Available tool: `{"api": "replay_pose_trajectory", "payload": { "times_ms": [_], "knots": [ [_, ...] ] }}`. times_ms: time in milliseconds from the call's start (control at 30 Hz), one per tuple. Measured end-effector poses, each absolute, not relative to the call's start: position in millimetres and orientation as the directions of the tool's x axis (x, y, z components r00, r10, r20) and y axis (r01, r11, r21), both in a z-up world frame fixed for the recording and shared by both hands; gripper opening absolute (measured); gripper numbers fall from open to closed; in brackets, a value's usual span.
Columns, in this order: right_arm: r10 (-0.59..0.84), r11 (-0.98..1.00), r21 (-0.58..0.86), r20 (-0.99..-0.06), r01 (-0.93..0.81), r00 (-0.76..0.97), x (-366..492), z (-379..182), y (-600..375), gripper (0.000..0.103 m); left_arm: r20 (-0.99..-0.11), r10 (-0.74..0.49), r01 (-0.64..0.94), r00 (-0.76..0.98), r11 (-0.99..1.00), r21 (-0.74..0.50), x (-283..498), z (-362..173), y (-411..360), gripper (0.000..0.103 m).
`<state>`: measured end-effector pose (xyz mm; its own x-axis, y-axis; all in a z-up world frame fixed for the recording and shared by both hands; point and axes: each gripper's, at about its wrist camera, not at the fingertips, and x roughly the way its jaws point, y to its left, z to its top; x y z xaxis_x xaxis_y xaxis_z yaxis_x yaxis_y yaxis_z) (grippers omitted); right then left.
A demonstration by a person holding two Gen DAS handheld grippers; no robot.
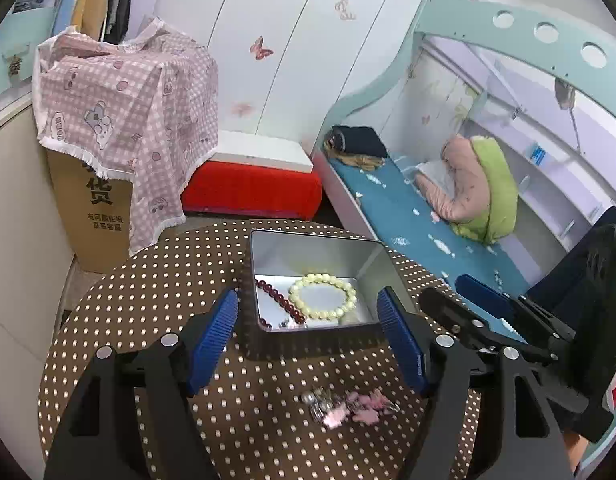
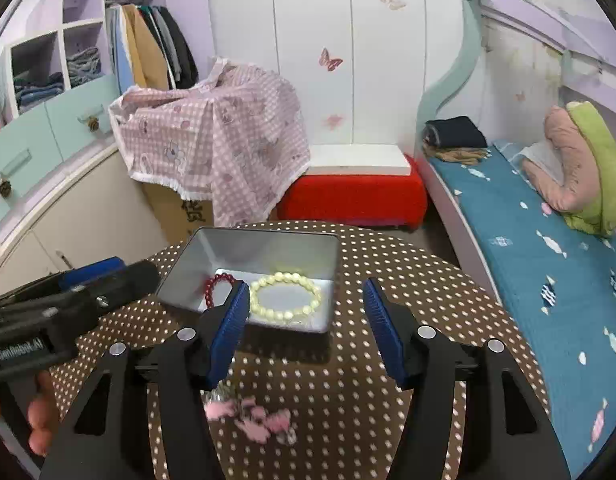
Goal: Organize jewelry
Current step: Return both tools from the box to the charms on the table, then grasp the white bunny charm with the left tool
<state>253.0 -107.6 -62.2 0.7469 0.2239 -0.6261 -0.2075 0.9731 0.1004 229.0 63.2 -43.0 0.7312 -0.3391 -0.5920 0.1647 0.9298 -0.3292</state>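
Note:
An open silver tin [image 1: 268, 248] [image 2: 212, 256] stands on the round brown polka-dot table [image 1: 156, 280] [image 2: 408, 280]. Inside lie a pale cream bead bracelet [image 1: 323, 298] [image 2: 286, 295] and a dark red bead bracelet [image 1: 274, 300] [image 2: 214, 286]. A pink and silver charm piece [image 1: 348, 406] [image 2: 252, 416] lies on the table in front of the tin. My left gripper [image 1: 308, 336] is open and empty, above the tin's near edge. My right gripper [image 2: 304, 328] is open and empty, just right of it. Each gripper shows in the other's view [image 1: 488, 316] [image 2: 68, 292].
A cardboard box under a pink checked cloth [image 1: 124, 112] [image 2: 216, 136] stands behind the table. A red ottoman [image 1: 252, 192] [image 2: 356, 196] sits by the white wardrobe. A bed with a blue sheet [image 1: 420, 232] [image 2: 540, 248] runs along the right.

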Motion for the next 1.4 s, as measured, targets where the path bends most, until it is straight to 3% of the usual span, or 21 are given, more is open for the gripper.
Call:
{"api": "replay_pose_trajectory", "payload": {
  "times_ms": [233, 733, 833, 1133, 1233, 1300, 1400],
  "knots": [
    [0.225, 0.973, 0.113, -0.636, -0.199, 0.738, 214, -73, -127, 0.062, -0.605, -0.276, 0.140, 0.747, 0.955, -0.263, 193, -59, 55, 0.071],
    [0.246, 0.969, 0.193, -0.735, -0.153, 0.632, 192, -140, -156, 0.064, -0.703, -0.326, 0.239, 0.632, 0.945, -0.224, 187, -120, 14, 0.068],
    [0.263, 0.965, 0.218, -0.743, -0.149, 0.616, 193, -145, -157, 0.064, -0.711, -0.333, 0.251, 0.620, 0.942, -0.222, 190, -124, 11, 0.054],
    [0.273, 0.962, 0.233, -0.752, -0.146, 0.600, 194, -151, -157, 0.064, -0.737, -0.328, 0.274, 0.591, 0.941, -0.199, 199, -128, 2, 0.029],
    [0.283, 0.959, 0.238, -0.759, -0.154, 0.587, 195, -154, -156, 0.064, -0.737, -0.334, 0.275, 0.588, 0.939, -0.206, 201, -129, 4, 0.027],
    [0.286, 0.958, 0.241, -0.758, -0.157, 0.586, 194, -154, -155, 0.065, -0.741, -0.324, 0.268, 0.589, 0.943, -0.199, 202, -129, 5, 0.017],
    [0.289, 0.957, 0.242, -0.758, -0.160, 0.585, 194, -154, -153, 0.065, -0.742, -0.328, 0.268, 0.585, 0.941, -0.205, 203, -130, 10, 0.015]
  ]
}}
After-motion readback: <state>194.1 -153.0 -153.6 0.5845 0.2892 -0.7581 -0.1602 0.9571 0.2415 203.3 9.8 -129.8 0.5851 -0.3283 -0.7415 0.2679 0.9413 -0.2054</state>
